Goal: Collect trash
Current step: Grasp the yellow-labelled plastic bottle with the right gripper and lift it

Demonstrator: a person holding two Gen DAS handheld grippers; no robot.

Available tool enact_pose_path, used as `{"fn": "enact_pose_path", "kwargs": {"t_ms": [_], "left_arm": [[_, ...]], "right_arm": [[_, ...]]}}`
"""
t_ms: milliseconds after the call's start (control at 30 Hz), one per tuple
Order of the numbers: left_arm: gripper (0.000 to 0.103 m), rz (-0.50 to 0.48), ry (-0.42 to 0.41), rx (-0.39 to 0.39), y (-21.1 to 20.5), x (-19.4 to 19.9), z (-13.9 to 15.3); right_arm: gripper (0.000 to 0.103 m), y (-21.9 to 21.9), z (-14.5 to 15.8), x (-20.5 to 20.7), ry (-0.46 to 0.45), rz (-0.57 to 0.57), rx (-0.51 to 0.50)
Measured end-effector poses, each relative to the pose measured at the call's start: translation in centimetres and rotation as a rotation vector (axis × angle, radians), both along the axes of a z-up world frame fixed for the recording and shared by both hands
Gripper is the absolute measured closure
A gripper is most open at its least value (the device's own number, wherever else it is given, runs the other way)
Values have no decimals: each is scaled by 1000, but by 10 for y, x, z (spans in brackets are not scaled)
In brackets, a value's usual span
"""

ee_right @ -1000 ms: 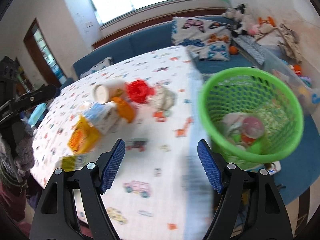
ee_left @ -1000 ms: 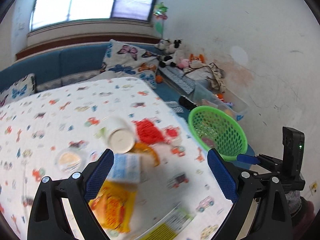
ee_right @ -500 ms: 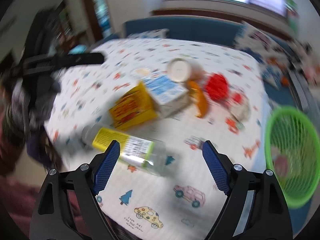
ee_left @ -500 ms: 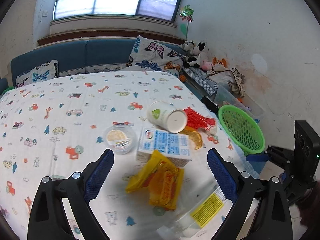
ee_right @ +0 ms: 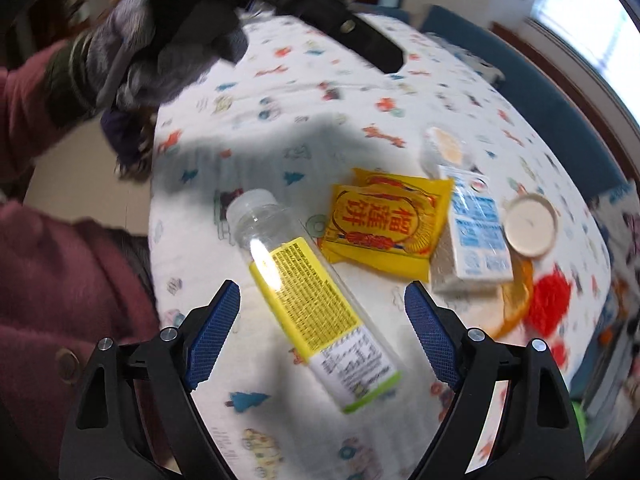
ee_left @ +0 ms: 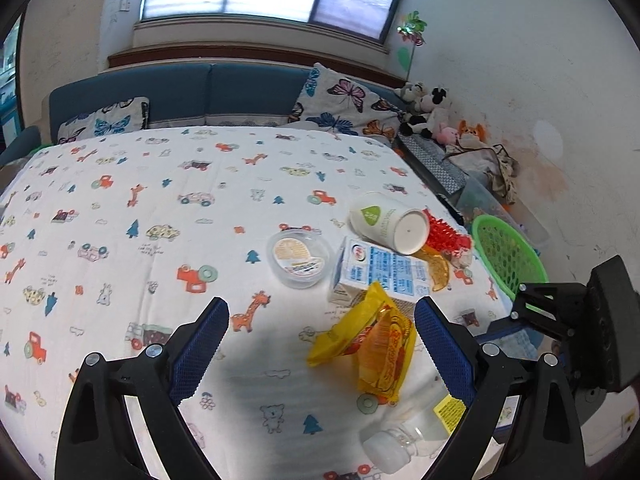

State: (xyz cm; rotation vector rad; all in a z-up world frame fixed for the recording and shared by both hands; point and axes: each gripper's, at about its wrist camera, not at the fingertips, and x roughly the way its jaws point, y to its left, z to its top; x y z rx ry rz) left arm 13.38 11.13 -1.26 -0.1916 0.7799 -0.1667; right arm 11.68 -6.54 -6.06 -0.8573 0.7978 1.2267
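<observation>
1. Lying on its side on the printed tablecloth (ee_right: 280,128), a clear plastic bottle (ee_right: 308,292) with a yellow label served as the landmark; its white cap pointed toward the person's maroon sleeve (ee_right: 52,288).
2. The right gripper (ee_right: 322,320) hovered over the bottle with its jaws spread wide, the blue pads flanking the label without touching it.
3. Just beyond the bottle sat a yellow snack packet (ee_right: 384,224), and past that a blue-and-white milk carton (ee_right: 476,236).
4. A white paper cup (ee_right: 530,230) lay tipped over beside the carton, with red crumpled trash (ee_right: 550,304) and an orange wrapper (ee_right: 516,300) close by.
5. A small clear lidded tub (ee_left: 299,256) stood farther from the bottle, left of the carton.
6. The left gripper (ee_left: 322,336) was likewise spread, empty, above the cloth near the snack packet.
7. The green basket (ee_left: 508,258) sat off the table edge, well apart from the bottle.
</observation>
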Motion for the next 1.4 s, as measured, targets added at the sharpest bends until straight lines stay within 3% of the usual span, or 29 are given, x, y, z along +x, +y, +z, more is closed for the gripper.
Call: {"fn": "enact_pose_path", "kwargs": {"t_ms": [233,333,567,800,900,1133,1233,1300,1333,1400], "left_arm": [[12,15,17,9,4,0,-2],[12,9,26,9,4,1,-5],[13,-50,68,19,-8,7,-19],[16,-167,97,36,-38,12,-35],[33,-209,118,41,-51,17,-43],[47,-285,107,69,-78,20,-49],[47,-281,86,114,-86,19,-48],[37,-266,79,126,-86,20,-47],[27,-252,76,131,-85,21,-47],[26,-248,85,122,-81,25,-49]], "right_arm": [[27,18,-17,5,39,160,-71],[35,24,-27,1,37,212,-102],[51,18,-35,-3,48,217,-100],[54,-13,-23,1,92,62,-49],[55,-31,-16,6,98,-31,-22],[55,-75,-8,18,169,-250,61],[55,-86,-2,24,179,-314,119],[55,-94,0,27,193,-346,152],[55,-96,1,28,197,-364,170],[55,-98,2,30,203,-387,193]]}}
